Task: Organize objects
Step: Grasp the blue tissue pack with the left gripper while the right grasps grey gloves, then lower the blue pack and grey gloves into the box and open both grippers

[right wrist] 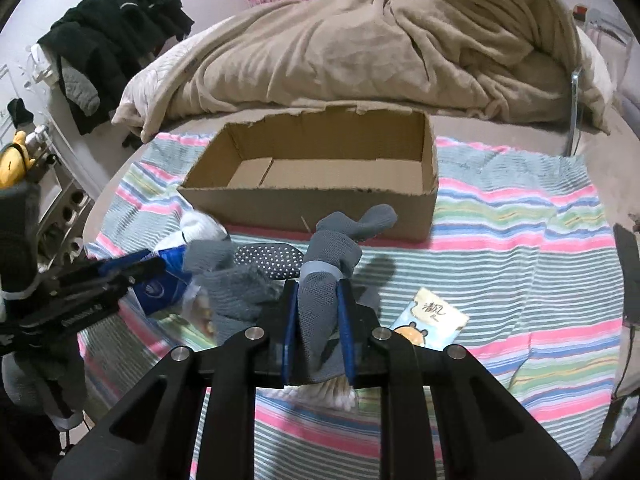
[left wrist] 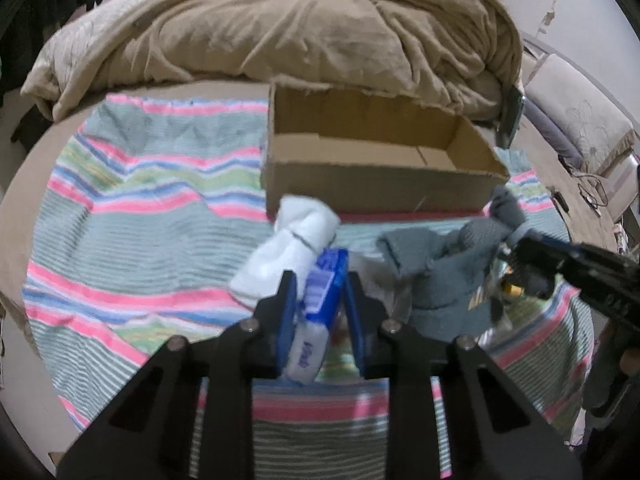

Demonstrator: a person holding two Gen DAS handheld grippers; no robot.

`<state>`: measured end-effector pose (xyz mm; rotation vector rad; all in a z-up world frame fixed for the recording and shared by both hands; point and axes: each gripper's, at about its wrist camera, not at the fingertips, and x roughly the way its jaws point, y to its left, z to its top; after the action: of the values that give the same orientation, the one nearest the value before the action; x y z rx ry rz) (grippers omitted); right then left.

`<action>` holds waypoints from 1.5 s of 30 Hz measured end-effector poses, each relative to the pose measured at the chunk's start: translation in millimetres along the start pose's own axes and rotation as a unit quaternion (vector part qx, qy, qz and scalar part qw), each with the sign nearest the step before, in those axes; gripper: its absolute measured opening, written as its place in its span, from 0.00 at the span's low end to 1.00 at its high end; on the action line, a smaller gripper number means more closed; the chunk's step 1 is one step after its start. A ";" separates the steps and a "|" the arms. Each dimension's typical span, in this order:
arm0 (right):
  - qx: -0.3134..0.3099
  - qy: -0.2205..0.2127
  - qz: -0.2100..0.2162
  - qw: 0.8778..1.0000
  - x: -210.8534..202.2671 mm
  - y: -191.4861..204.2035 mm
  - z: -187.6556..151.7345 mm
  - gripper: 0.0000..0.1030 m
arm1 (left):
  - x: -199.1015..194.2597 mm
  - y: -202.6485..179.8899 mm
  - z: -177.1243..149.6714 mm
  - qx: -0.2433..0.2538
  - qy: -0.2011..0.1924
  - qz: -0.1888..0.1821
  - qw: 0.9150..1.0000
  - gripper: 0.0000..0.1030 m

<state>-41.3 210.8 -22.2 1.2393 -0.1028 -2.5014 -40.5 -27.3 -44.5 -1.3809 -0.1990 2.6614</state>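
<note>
An open, empty cardboard box (left wrist: 376, 184) (right wrist: 320, 200) stands on a striped towel on the bed. My left gripper (left wrist: 320, 284) is shut on a blue and white tissue pack (left wrist: 316, 312), in front of the box beside a rolled white sock (left wrist: 288, 248). My right gripper (right wrist: 318, 292) is shut on a rolled grey sock (right wrist: 332, 260), in front of the box; it shows at the right of the left wrist view (left wrist: 532, 256). Another grey sock (left wrist: 440, 280) (right wrist: 240, 292) lies between the two grippers. The left gripper shows at the left of the right wrist view (right wrist: 136, 268).
A beige blanket (left wrist: 300, 28) is heaped behind the box. A small snack packet (right wrist: 430, 318) lies on the striped towel (left wrist: 140, 220) to the right. Cotton swabs (right wrist: 332, 396) lie under my right gripper. Dark clothes (right wrist: 116, 36) hang at far left.
</note>
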 end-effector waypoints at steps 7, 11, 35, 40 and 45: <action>0.005 0.005 0.002 1.000 1.0 -3.3 -3.7 0.20 | 3.8 -4.4 -5.7 0.005 0.013 -0.005 1.000 0.24; 0.002 -0.001 0.005 1.000 -3.6 -1.2 -3.7 0.20 | 0.7 -6.1 -5.7 0.006 0.007 -0.009 1.000 0.13; -0.035 -0.078 -0.007 0.996 -33.5 -10.7 61.2 0.20 | -51.4 -23.1 73.4 0.022 -0.093 -0.046 0.994 0.12; -0.040 -0.083 -0.010 0.996 -25.1 -17.0 78.7 0.20 | -35.0 -22.1 93.2 0.028 -0.090 -0.038 0.995 0.12; -0.042 -0.078 -0.017 0.996 -6.7 -25.4 89.4 0.20 | -6.9 -17.6 103.1 0.028 -0.076 -0.029 0.996 0.12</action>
<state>-114.5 229.0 32.5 1.0211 -0.0158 -2.6007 -120.0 -16.8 23.1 -1.1401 -0.1745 2.7030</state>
